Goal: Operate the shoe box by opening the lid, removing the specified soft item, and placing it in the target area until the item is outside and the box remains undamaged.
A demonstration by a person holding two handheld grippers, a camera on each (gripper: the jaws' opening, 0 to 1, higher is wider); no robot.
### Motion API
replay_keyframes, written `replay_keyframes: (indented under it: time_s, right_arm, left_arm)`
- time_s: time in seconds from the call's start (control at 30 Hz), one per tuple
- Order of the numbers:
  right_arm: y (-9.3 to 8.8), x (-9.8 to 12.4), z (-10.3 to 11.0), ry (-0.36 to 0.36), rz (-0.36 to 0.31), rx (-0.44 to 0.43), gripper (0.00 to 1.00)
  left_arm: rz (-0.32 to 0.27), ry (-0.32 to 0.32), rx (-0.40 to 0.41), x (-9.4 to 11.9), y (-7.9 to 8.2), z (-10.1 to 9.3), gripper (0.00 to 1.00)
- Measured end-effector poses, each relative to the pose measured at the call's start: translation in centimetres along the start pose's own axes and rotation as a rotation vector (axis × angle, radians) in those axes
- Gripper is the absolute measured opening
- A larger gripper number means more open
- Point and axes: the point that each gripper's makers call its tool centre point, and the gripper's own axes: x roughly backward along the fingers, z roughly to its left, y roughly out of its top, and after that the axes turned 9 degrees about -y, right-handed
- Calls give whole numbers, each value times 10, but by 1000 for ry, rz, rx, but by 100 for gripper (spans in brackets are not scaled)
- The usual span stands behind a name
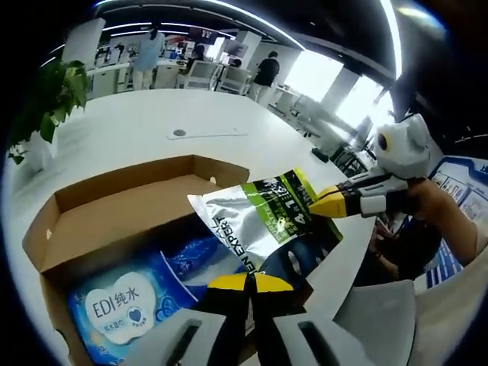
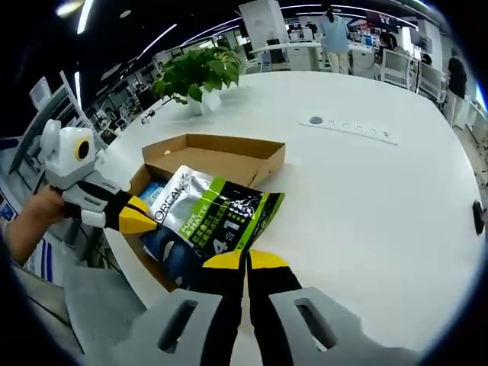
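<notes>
A silver and green soft pouch (image 1: 259, 221) (image 2: 210, 217) hangs stretched between both grippers above the near edge of the open cardboard shoe box (image 1: 122, 179) (image 2: 221, 145). My left gripper (image 1: 248, 282) is shut on one end of the pouch, and it enters the right gripper view from the left (image 2: 141, 217). My right gripper (image 2: 245, 261) is shut on the opposite end and comes into the left gripper view from the right (image 1: 324, 204). Inside the box lies a blue pack of wet wipes (image 1: 122, 301) (image 2: 152, 191), partly hidden under the pouch.
The box rests near the rim of a large white round table (image 1: 152, 126) (image 2: 366, 198). A potted plant (image 1: 53, 91) (image 2: 200, 72) stands beyond the box. A round socket cover (image 1: 179, 133) (image 2: 316, 120) sits mid-table. People (image 1: 146, 49) and desks are far behind.
</notes>
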Motion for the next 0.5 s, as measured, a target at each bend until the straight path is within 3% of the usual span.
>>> replay_keyframes:
  time_s: [0.5]
  right_arm:
    - [1,17,-52,-63,-3,3,0]
  left_arm:
    - [-16,-34,-23,-41,22,-31,0]
